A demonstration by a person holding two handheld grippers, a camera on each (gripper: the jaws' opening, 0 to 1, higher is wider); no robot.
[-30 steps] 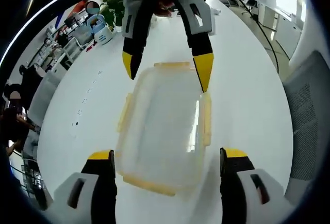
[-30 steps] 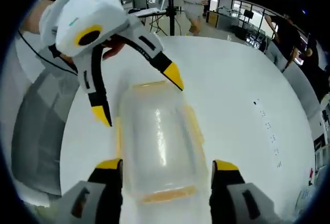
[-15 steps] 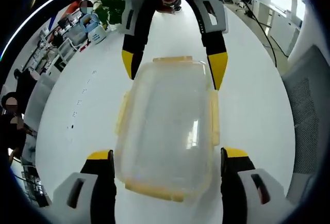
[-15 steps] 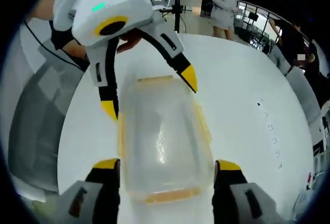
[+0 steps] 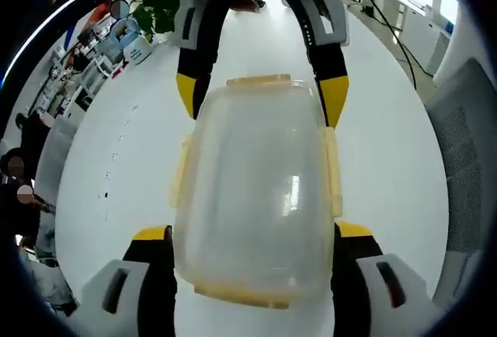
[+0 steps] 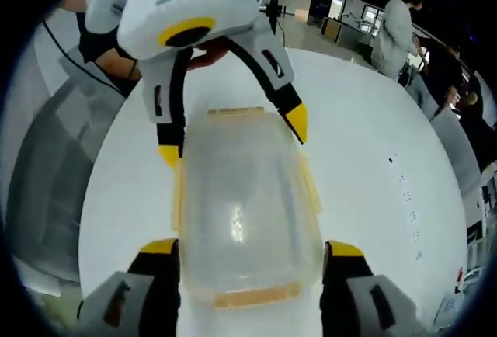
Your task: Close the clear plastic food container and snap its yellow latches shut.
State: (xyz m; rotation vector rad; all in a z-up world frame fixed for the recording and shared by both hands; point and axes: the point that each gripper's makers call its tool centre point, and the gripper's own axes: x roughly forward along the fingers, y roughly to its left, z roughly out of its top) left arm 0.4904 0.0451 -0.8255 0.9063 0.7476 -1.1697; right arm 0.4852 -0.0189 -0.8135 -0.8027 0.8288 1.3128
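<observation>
Glossy clear plastic container (image 5: pixel 256 197), smooth white table (image 5: pixel 124 166)

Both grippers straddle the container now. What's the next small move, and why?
Probably close the left gripper onto the clear container to steady it: its open jaws flank the near end, the right gripper flanks the far end, the lid appears seated, and the yellow side latches look flared out, apparently unsnapped.

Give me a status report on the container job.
Left tongs and right tongs open, straddling opposite ends of the clear container. Lid on; yellow latches look unsnapped. White table around it, nothing in the way.
</observation>
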